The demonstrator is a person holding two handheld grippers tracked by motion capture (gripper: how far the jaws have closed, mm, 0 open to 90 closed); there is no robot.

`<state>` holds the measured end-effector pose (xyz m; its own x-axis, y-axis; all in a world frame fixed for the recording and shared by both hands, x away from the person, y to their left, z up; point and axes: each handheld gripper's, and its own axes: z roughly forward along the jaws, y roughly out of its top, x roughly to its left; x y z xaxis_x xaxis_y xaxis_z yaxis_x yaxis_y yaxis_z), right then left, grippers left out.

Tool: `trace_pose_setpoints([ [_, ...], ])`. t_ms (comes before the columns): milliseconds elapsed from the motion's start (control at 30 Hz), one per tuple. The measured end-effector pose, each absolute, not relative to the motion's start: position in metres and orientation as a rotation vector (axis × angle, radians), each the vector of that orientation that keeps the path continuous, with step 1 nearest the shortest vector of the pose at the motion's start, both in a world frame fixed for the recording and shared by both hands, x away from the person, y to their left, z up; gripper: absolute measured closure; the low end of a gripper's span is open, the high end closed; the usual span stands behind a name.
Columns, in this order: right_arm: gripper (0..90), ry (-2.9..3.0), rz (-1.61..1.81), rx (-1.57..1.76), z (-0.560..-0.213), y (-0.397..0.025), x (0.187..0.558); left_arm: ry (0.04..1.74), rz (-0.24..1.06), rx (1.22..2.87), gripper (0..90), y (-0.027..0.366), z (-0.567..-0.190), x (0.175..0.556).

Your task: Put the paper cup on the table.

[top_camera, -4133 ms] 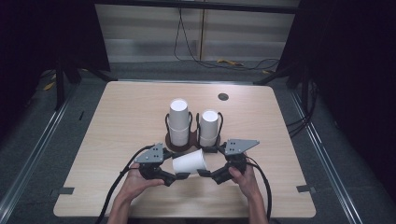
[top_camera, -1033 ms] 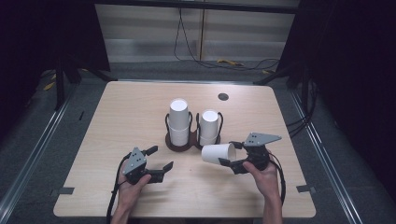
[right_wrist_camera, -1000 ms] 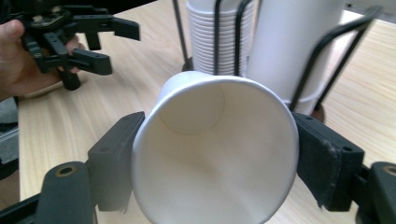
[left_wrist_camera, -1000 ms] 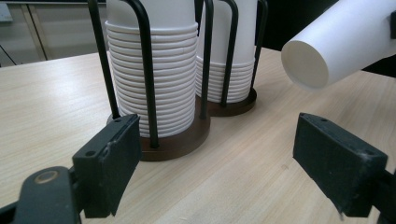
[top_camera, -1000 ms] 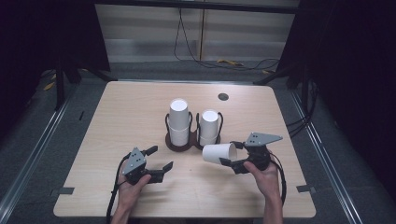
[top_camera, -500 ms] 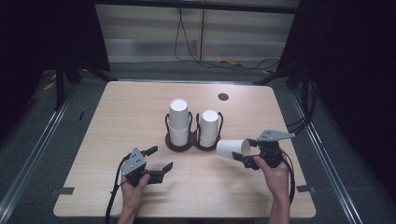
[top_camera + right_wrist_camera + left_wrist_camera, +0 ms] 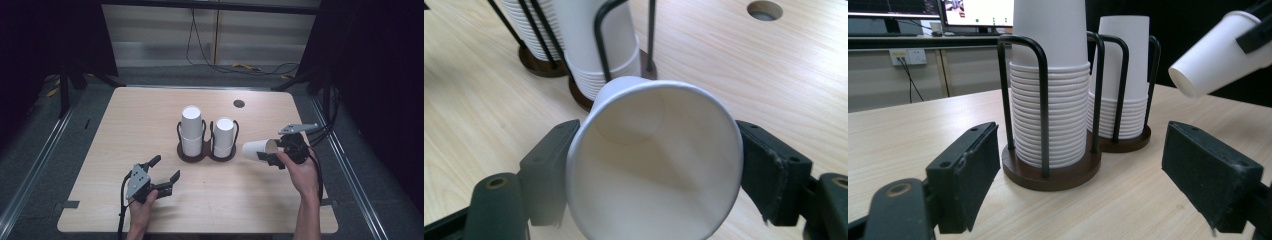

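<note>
While our right gripper (image 7: 274,156) pinches the white paper cup (image 7: 256,149) at its rim, sideways in the air just right of the black wire two-stack cup holder (image 7: 207,150), our left gripper (image 7: 162,176) rests spread and empty; we judge too hard a squeeze could crumple that thin rim.

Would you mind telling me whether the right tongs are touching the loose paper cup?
Touching. In the right gripper view, the right tongs press both jaws against the rim of the paper cup.
</note>
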<state>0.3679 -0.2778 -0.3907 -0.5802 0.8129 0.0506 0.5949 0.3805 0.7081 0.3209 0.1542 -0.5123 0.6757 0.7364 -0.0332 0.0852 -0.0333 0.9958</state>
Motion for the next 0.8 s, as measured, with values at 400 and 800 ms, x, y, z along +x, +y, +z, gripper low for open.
trace_pose_setpoints([
  [400, 23.3, 2.468, 0.678, 1.304, -0.385, -0.27, 0.4, 0.718, 0.605, 1.53, 15.8, 0.155, -0.512, 0.321],
  [800, 22.8, 2.571, 0.33, 1.286, -0.392, -0.25, 0.436, 0.709, 0.61, 1.537, 15.8, 0.154, -0.512, 0.32],
])
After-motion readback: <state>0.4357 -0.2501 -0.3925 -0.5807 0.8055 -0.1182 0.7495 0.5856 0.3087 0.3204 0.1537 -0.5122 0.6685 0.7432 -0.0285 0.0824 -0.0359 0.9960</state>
